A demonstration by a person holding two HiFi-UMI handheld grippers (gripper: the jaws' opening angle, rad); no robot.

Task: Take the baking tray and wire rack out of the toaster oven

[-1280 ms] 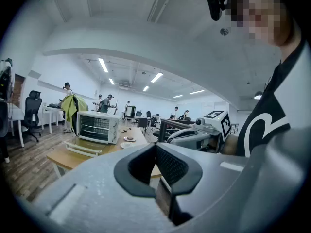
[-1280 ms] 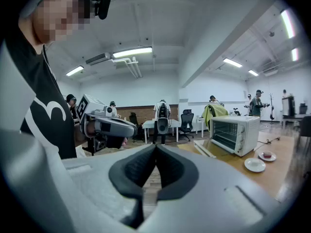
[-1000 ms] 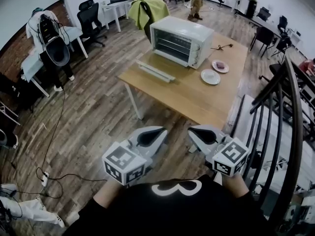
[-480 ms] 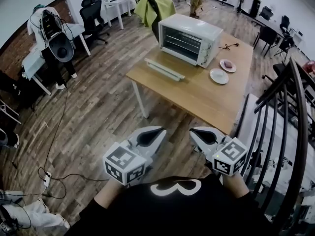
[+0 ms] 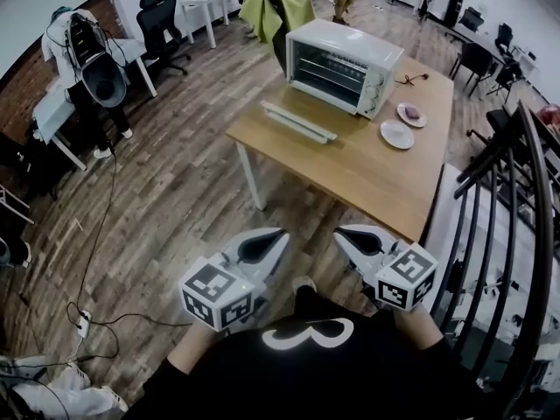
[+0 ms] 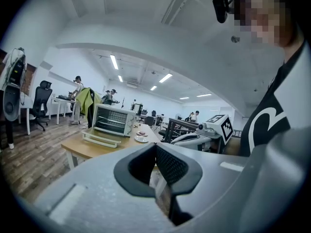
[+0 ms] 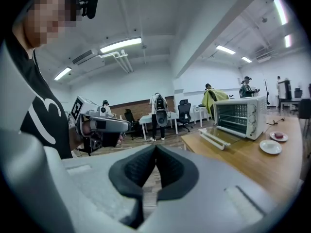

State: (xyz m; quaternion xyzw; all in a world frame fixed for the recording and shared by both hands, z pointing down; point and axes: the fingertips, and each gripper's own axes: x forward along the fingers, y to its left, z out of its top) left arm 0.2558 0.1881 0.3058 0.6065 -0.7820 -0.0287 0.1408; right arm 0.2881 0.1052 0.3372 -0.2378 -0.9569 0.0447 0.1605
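A white toaster oven point(image 5: 343, 55) stands at the far end of a wooden table point(image 5: 350, 169), with its glass door point(image 5: 297, 122) folded down flat in front. Wire shelves show faintly inside; I cannot make out the baking tray. Both grippers are held low near my chest, well short of the table. My left gripper point(image 5: 278, 234) is shut and empty, and so is my right gripper point(image 5: 339, 233). The left gripper view shows its closed jaws point(image 6: 155, 147) with the oven point(image 6: 112, 120) far ahead. The right gripper view shows the same point(image 7: 155, 147), oven point(image 7: 239, 110) at right.
Two small plates point(image 5: 397, 135) lie on the table right of the oven. A dark stair railing point(image 5: 516, 199) runs along the right. A cable point(image 5: 96, 234) trails over the wood floor at left. Desks, office chairs and a green cloth point(image 5: 276, 7) stand behind.
The table and oven have drawn a little nearer and shifted right in the head view. Both grippers stay shut, side by side in front of me.
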